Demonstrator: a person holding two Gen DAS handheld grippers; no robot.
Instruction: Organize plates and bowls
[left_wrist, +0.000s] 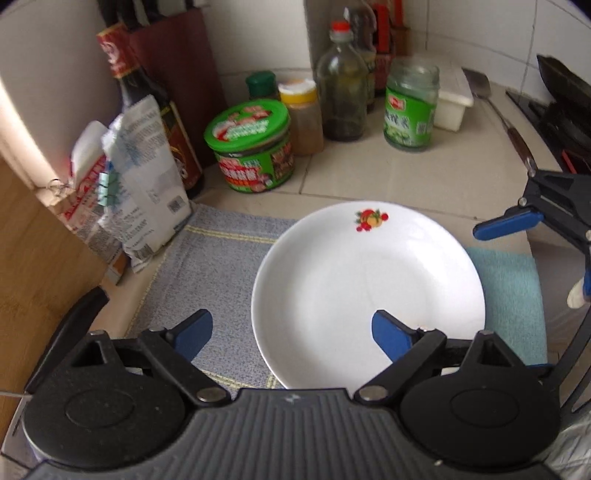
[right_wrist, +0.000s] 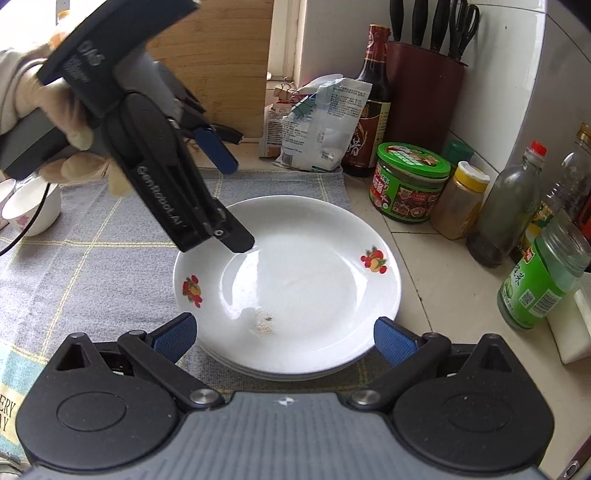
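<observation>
A white plate with fruit decals (left_wrist: 369, 280) tops a small stack of plates (right_wrist: 295, 280) on a grey checked cloth (right_wrist: 92, 258). My left gripper (left_wrist: 291, 332) is open and empty, its fingers straddling the plate's near left rim. It also shows in the right wrist view (right_wrist: 232, 206), hovering over the plate's far left side. My right gripper (right_wrist: 284, 336) is open and empty, just in front of the stack's near edge. Its blue finger (left_wrist: 509, 223) shows at the right in the left wrist view. A small white bowl (right_wrist: 33, 210) sits at the far left.
Behind the plates stand a green-lidded jar (right_wrist: 410, 184), a yellow-capped spice jar (right_wrist: 461, 203), glass bottles (right_wrist: 513, 210), a green-labelled jar (right_wrist: 543, 280), a soy sauce bottle (right_wrist: 373, 103), clipped bags (right_wrist: 321, 125) and a knife block (right_wrist: 424, 92). A wooden board (left_wrist: 33, 266) stands left.
</observation>
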